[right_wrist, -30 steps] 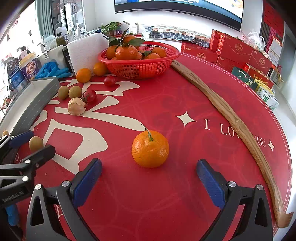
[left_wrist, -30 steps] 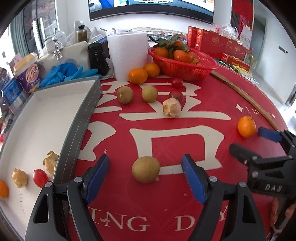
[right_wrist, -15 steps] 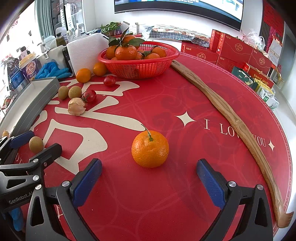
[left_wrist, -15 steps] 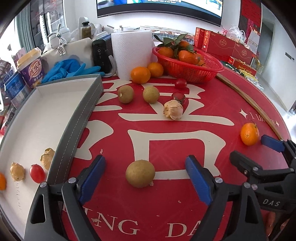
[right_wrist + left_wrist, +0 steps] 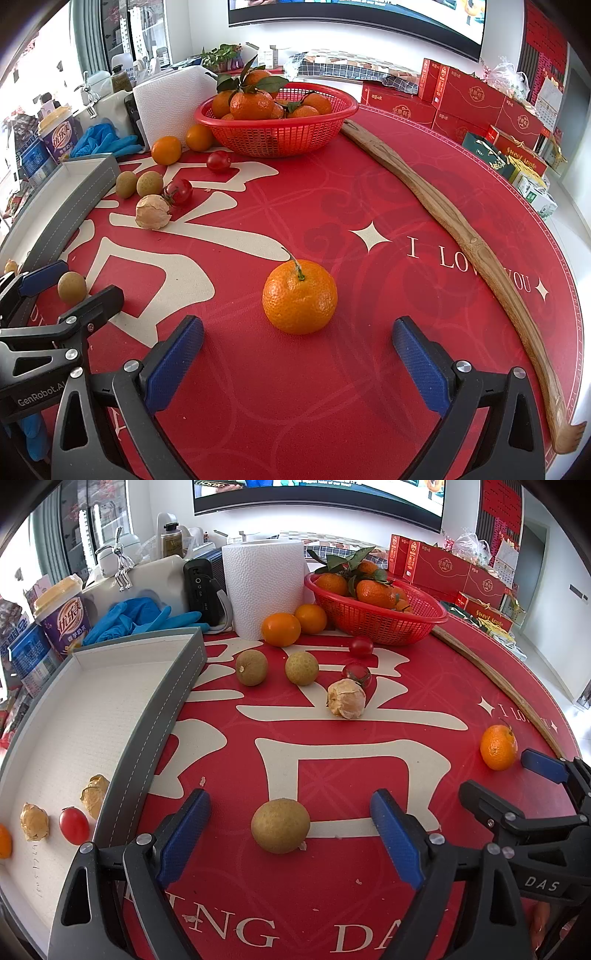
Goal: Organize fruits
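My left gripper (image 5: 290, 834) stands open over the red mat, and a brown longan (image 5: 280, 826) lies between its blue pads without touching them. My right gripper (image 5: 297, 354) is open too, with a stemmed orange (image 5: 300, 296) just ahead of its fingertips. Further back on the mat lie two more longans (image 5: 251, 667), a papery husked fruit (image 5: 346, 703), two cherry tomatoes (image 5: 361, 645) and two oranges (image 5: 280, 629). The grey tray (image 5: 155, 716) on the left holds two husked fruits (image 5: 34, 821), a cherry tomato (image 5: 74, 825) and part of an orange at its edge.
A red basket (image 5: 275, 133) of leafy oranges stands at the back. A paper towel roll (image 5: 264, 587), blue gloves (image 5: 136, 618) and a cup crowd the back left. A long curved wooden stick (image 5: 461, 236) lies along the right side, with red gift boxes (image 5: 476, 98) beyond.
The left gripper's jaws have spread wider around the longan. The left view has shifted slightly, so the longan sits a little lower and left between the pads. The right gripper and its orange have not moved.
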